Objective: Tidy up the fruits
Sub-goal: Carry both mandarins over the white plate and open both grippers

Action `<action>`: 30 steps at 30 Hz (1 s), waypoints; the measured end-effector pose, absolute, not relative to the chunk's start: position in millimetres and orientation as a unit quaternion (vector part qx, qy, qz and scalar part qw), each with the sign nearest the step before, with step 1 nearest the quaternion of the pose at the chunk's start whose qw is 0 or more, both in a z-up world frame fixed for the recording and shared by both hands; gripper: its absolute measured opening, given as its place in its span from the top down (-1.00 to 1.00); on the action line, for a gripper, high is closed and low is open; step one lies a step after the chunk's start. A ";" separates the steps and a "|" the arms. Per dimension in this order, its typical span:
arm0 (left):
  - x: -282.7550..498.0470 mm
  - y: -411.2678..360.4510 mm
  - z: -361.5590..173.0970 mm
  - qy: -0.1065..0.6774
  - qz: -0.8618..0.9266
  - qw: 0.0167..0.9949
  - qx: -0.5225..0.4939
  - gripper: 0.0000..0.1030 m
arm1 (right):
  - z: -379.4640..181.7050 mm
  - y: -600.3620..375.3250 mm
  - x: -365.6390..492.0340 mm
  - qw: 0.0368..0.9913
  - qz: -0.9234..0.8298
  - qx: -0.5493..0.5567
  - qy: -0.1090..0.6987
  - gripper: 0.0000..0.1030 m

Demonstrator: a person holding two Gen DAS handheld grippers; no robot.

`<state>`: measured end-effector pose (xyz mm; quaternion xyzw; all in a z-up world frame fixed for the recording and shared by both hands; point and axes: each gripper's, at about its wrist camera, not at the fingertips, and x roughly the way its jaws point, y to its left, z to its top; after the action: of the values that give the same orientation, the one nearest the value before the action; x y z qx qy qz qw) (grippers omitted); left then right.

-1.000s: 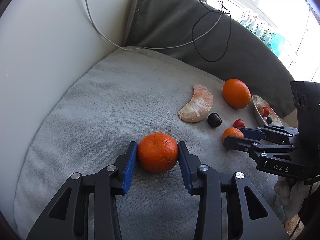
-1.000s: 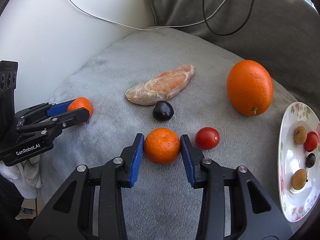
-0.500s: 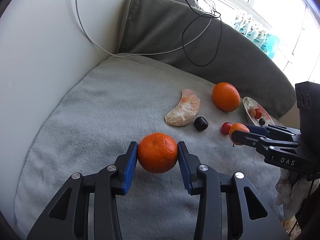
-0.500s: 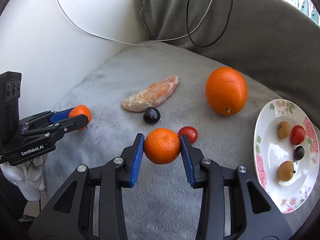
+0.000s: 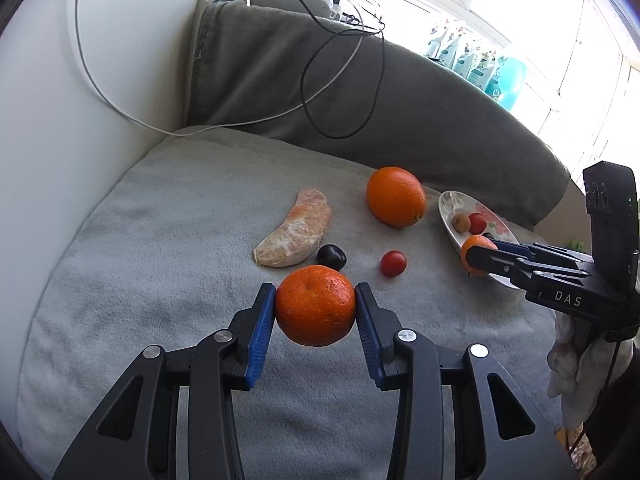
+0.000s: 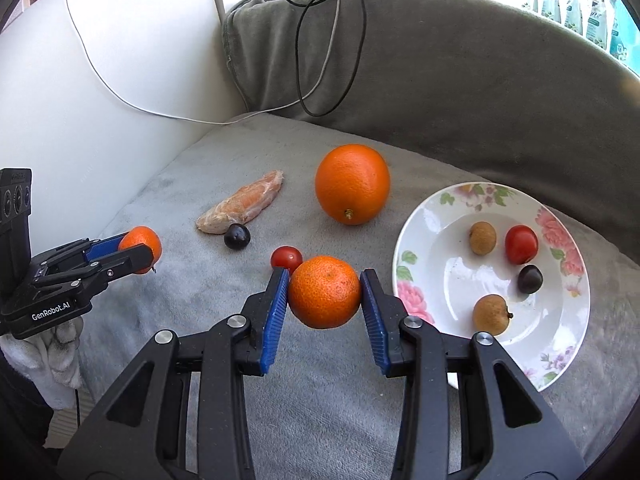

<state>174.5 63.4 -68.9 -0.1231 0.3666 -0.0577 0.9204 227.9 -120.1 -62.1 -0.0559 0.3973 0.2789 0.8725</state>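
Both tools lifted off blanket; L tool grips mandarin, R tool clamps tangerine.

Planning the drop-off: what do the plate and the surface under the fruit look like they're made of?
Plate: looks like glazed ceramic; glossy white with window glare and printed pink flowers, though melamine can't be ruled out.
Surface: soft grey fleece or plush fabric; matte, fuzzy nap, rounded like a cushion.
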 end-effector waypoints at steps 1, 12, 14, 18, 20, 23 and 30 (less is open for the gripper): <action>175.6 59.8 -68.2 0.366 -0.062 0.921 -0.121 0.26 | -61.8 -125.8 229.4 0.874 0.275 -0.053 0.396 0.25; 192.9 12.8 -59.9 0.360 -0.106 0.921 -0.101 0.26 | -56.6 -187.0 243.6 0.893 0.227 -0.020 0.388 0.25; 197.1 2.8 -58.8 0.360 -0.115 0.921 -0.096 0.26 | -56.7 -195.8 246.1 0.895 0.219 -0.015 0.387 0.25; 206.7 -16.4 -55.9 0.359 -0.131 0.920 -0.087 0.26 | -57.1 -213.3 250.1 0.898 0.206 -0.005 0.388 0.25; 211.9 -25.7 -55.0 0.360 -0.139 0.919 -0.081 0.25 | -58.4 -220.5 252.1 0.899 0.200 -0.002 0.389 0.25; 217.8 -38.5 -54.5 0.360 -0.148 0.918 -0.075 0.25 | -60.2 -230.7 254.9 0.900 0.193 0.003 0.391 0.25; 233.1 -61.2 -55.9 0.365 -0.164 0.914 -0.066 0.26 | -67.1 -245.2 259.3 0.898 0.186 0.012 0.398 0.25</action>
<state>233.1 -61.2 -55.9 -0.0662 0.3645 -0.1636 0.9143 259.3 -245.2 -67.1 0.0122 0.3978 0.1865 0.8982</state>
